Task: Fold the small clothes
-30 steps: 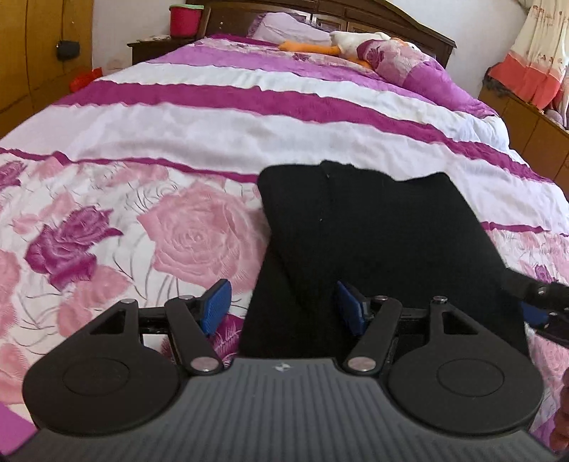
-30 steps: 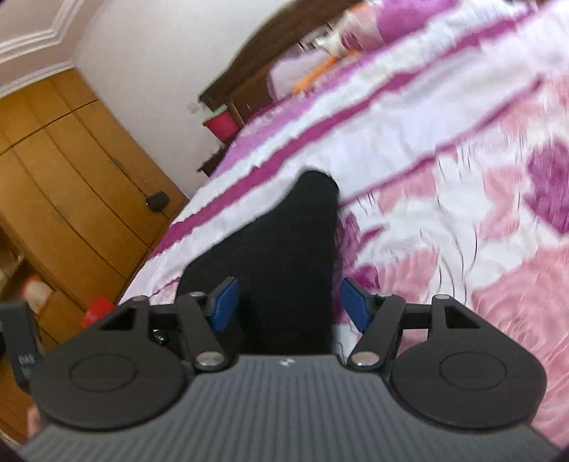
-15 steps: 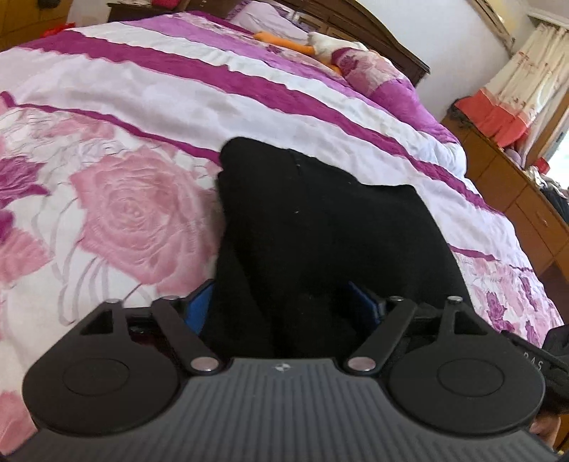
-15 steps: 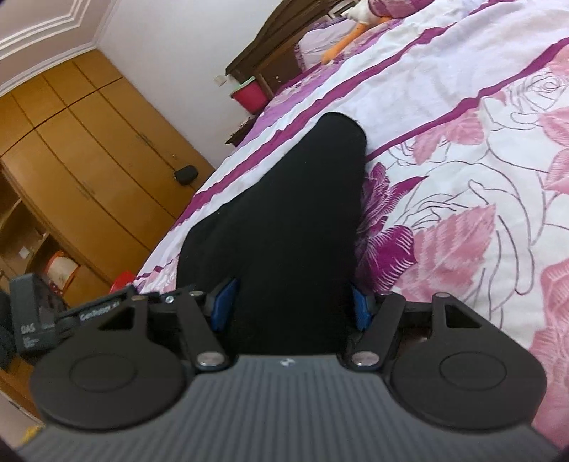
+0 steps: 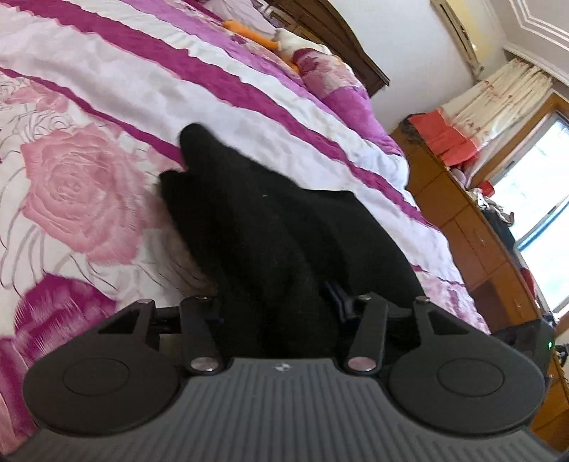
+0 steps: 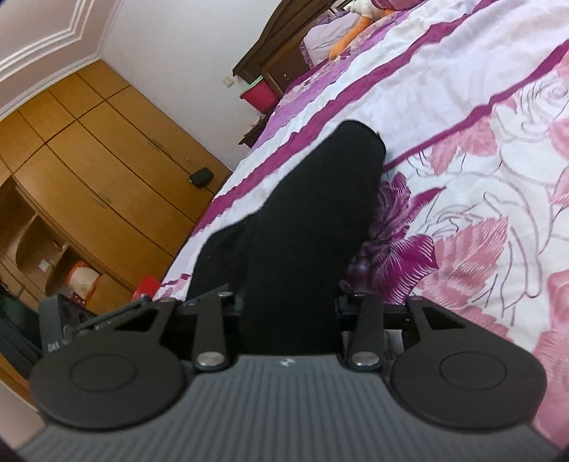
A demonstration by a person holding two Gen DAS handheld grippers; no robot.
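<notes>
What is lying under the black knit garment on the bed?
The black knit garment rests on the pink-and-purple rose-print bedspread. The left gripper and right gripper are closing on its near edge. Anything else beneath the cloth is covered.

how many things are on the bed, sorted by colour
black: 1, the black garment near the foot of the bedspread, with both grippers closing on its near edge
orange and white: 1, a soft toy by the headboard
pink floral: 1, a pillow beside the toy
lilac: 1, another pillow, seen from the right wrist
total: 4
</notes>
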